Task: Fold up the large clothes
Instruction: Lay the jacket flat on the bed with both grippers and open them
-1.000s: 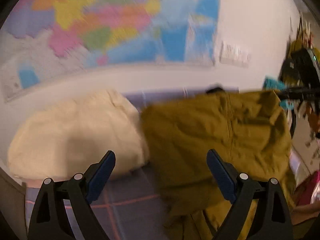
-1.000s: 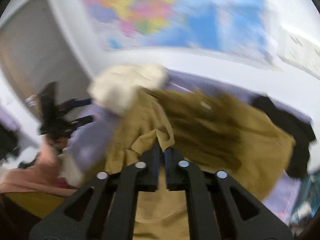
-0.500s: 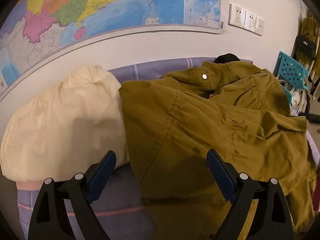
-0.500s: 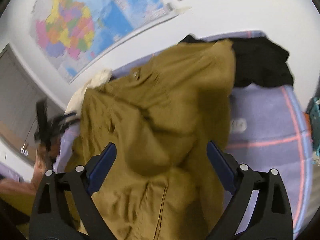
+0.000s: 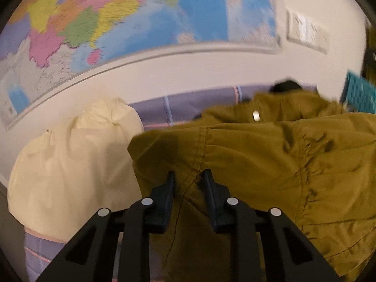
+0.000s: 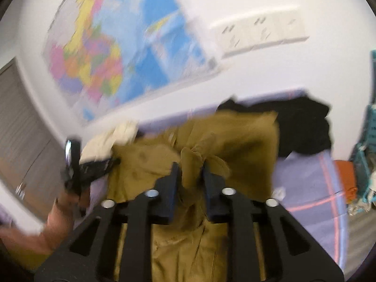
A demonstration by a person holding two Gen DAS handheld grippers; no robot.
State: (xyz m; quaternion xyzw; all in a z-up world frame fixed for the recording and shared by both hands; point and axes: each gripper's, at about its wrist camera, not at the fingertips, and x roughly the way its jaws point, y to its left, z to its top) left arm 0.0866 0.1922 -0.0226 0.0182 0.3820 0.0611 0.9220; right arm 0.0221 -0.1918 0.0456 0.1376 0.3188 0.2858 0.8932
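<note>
The purple bed sheet (image 5: 183, 108) fills mid-frame, the olive jacket (image 5: 270, 164) spread over its right half. Your left gripper (image 5: 189, 178) pinches the jacket's near edge at lower centre; your right gripper (image 6: 190, 171) clamps a bunched fold. You're mid-fold, I'd judge — next, lift both together and carry the cloth across evenly.

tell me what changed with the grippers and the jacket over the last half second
Both closed. The left hand-held gripper, open half a second ago, has pinched a fold of the olive-brown cotton jacket near its left edge. The right hand-held gripper, also open then, now clamps a bunched fold of the same jacket. The cream fabric bundle, black garment and purple plaid bedsheet stayed put.
</note>
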